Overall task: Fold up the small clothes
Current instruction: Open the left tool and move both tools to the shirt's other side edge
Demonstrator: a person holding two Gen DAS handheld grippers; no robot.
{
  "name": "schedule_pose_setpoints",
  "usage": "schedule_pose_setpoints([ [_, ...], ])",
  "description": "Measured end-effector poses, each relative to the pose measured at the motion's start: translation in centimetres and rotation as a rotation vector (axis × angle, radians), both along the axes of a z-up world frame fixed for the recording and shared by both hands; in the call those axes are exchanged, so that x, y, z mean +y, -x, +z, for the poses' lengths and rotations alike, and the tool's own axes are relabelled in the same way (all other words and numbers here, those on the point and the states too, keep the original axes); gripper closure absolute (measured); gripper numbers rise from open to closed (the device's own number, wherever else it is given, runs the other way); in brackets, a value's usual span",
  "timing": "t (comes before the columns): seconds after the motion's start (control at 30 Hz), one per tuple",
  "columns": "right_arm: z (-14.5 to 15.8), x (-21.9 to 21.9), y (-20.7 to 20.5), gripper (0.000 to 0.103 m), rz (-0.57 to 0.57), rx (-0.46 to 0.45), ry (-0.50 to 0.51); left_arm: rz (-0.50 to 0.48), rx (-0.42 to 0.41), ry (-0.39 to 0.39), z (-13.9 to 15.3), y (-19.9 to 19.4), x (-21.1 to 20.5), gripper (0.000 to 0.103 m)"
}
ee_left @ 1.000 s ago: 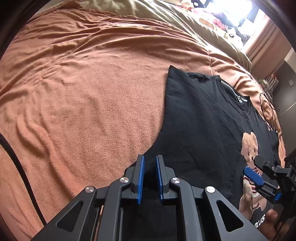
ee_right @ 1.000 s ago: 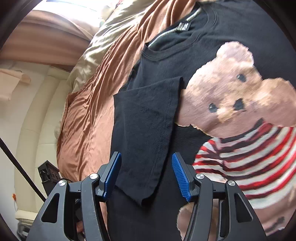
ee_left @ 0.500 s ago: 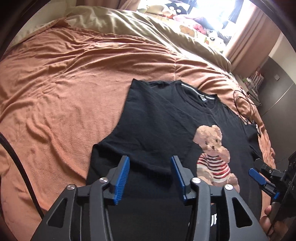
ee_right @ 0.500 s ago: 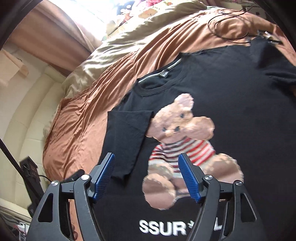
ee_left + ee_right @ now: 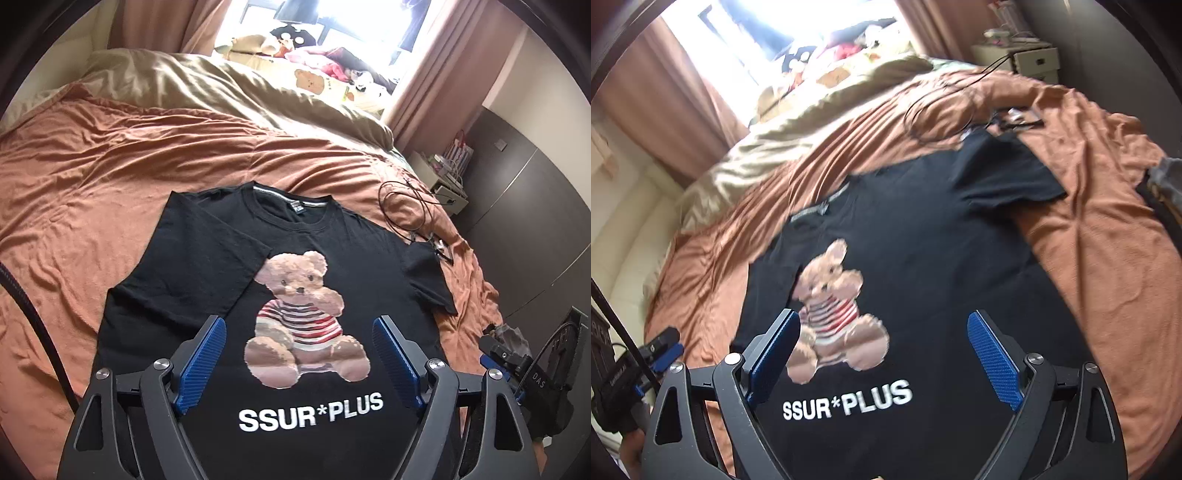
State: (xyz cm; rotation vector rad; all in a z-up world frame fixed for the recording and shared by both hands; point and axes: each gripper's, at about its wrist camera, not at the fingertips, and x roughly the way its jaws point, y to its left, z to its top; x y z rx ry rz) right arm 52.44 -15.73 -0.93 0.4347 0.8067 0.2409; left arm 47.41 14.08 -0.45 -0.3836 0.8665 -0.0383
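Note:
A black T-shirt (image 5: 314,236) with a teddy-bear print and white lettering lies face up on the orange bedspread (image 5: 92,166). Its left sleeve (image 5: 207,258) is folded inward over the chest, beside the bear; its other sleeve (image 5: 428,280) lies spread out flat. My left gripper (image 5: 299,354) hovers open above the shirt's lower part, nothing between its blue pads. In the right wrist view the same T-shirt (image 5: 923,240) fills the middle, and my right gripper (image 5: 882,354) is open and empty above the lettering. The right sleeve (image 5: 1008,177) points to the far right.
A coiled black cable (image 5: 406,203) lies on the bedspread just past the shirt's spread sleeve. An olive duvet (image 5: 221,88) with soft toys is bunched at the head of the bed. A white bedside cabinet (image 5: 1027,59) and a dark wardrobe (image 5: 535,206) stand to the right.
The left gripper went from nearly shut on the sleeve to wide open, letting it go folded over the chest. Both grippers pulled back and up, so the whole shirt shows.

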Motion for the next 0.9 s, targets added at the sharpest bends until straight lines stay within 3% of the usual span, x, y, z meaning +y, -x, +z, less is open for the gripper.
schedule_pose_setpoints([
  [0.23, -1.7, -4.2, 1.6, 0.011, -0.040, -0.072, 0.016, -0.055, 0.003, -0.036, 0.9, -0.8, -5.9, 0.019],
  [0.33, -2.8, -6.0, 0.9, 0.011, -0.020, -0.046, -0.092, -0.094, 0.005, -0.088, 0.8, -1.7, -9.2, 0.019],
  [0.57, -3.5, -10.2, 0.8, 0.011, -0.077, -0.061, -0.137, -0.143, 0.005, -0.121, 0.1, -2.5, -15.2, 0.019],
  [0.83, -5.0, -12.9, -0.5, 0.011, -0.141, -0.030, -0.151, -0.126, 0.031, -0.035, -1.6, -4.2, -18.2, 0.019],
  [0.9, -5.2, -13.9, -0.5, 0.011, -0.169, -0.036, -0.206, -0.133, 0.035, -0.033, -2.4, -4.8, -18.9, 0.019],
])
